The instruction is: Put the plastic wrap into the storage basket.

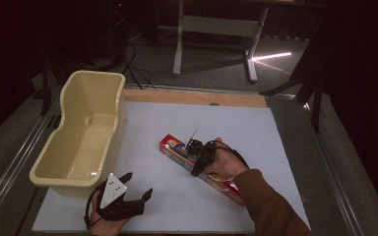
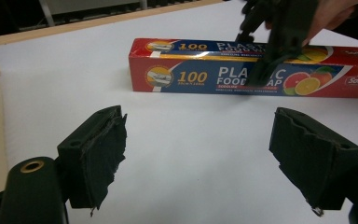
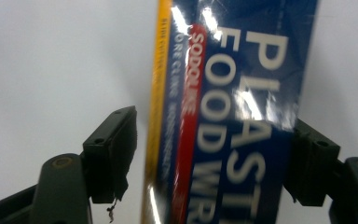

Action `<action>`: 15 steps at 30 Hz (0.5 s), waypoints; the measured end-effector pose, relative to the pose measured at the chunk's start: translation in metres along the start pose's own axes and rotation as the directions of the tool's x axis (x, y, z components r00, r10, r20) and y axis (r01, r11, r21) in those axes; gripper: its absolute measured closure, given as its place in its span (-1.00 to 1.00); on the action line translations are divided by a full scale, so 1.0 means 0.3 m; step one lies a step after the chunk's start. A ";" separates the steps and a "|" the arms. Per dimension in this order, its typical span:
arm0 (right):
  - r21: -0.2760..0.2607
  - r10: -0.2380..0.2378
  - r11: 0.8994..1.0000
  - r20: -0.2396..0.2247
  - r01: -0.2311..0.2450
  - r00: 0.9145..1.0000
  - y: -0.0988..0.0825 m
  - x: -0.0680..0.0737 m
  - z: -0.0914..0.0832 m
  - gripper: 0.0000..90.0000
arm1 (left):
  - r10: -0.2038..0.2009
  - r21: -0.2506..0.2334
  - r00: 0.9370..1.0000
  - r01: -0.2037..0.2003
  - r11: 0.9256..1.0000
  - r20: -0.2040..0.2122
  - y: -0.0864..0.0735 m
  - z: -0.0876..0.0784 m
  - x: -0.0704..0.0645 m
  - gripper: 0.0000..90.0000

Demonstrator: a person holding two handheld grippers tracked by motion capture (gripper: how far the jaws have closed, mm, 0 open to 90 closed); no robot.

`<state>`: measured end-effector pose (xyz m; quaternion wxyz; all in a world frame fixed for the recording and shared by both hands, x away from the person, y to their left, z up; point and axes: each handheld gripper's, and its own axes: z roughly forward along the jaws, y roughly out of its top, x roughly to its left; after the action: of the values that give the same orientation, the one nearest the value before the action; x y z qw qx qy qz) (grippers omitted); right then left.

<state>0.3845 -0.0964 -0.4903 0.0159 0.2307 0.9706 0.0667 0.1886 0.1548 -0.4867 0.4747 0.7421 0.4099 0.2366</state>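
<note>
The right hand-held gripper, jaws wide and gripping nothing, straddles the long red-and-blue cardboard food-wrap box across its length.

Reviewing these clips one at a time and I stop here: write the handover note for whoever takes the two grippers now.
Right gripper: jaws open and straddling the plastic food wrap box; in the right gripper view a gap shows at one pad, so no grip yet.
Left gripper: open, nothing between its jaws, low over the near left of the white table.
Box lies flat mid-table, right of the cream plastic tub, which has nothing in it.
Done: right gripper lined up across the box.
Left: probably close, lift, and carry it, likely to the tub.
</note>
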 end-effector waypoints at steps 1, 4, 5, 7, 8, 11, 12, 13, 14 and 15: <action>0.022 0.005 1.000 -0.008 -0.005 1.000 0.005 -0.008 0.012 -0.26 | -0.001 -0.003 1.000 0.001 1.000 -0.001 0.000 -0.002 0.000 -0.60; 0.050 0.012 0.999 -0.041 -0.010 0.999 0.007 -0.021 0.036 -0.24 | -0.001 -0.003 1.000 0.001 1.000 -0.002 -0.001 -0.003 0.000 -0.60; 0.050 0.012 0.999 -0.041 -0.010 0.999 0.007 -0.021 0.036 -0.22 | -0.001 -0.003 1.000 0.001 1.000 -0.002 -0.001 -0.003 0.000 -0.60; 0.067 0.069 0.996 -0.065 -0.065 0.995 0.012 -0.038 0.030 -0.13 | 0.001 0.002 1.000 -0.001 1.000 -0.002 0.000 0.001 -0.002 -0.60; 0.073 0.079 0.995 -0.065 -0.075 0.995 0.013 -0.037 0.029 -0.13 | 0.001 0.002 1.000 -0.001 1.000 -0.002 0.000 0.001 -0.002 -0.60; 0.080 0.090 0.993 -0.055 -0.085 0.994 0.017 -0.033 0.029 -0.12 | 0.004 0.002 1.000 -0.004 1.000 -0.004 0.000 0.002 -0.005 -0.60; 0.094 0.097 0.991 -0.047 -0.093 0.994 0.022 -0.029 0.027 -0.12 | 0.002 0.003 1.000 -0.002 1.000 -0.003 0.000 0.002 -0.004 -0.60; 0.100 0.103 0.990 -0.049 -0.098 0.993 0.023 -0.028 0.027 -0.12 | 0.002 0.003 1.000 -0.002 1.000 -0.003 0.000 0.002 -0.003 -0.60; 0.104 0.107 0.989 -0.052 -0.102 0.993 0.023 -0.028 0.026 -0.12 | 0.001 0.002 1.000 -0.001 1.000 -0.004 -0.001 0.002 -0.003 -0.60; 0.108 0.118 0.988 -0.057 -0.111 0.991 0.023 -0.028 0.025 -0.12 | 0.001 0.002 1.000 -0.001 1.000 -0.004 0.000 0.001 -0.003 -0.60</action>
<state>0.3956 -0.0933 -0.4968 -0.0309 0.2843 0.9579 0.0239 0.1883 0.1541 -0.4869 0.4730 0.7425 0.4104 0.2378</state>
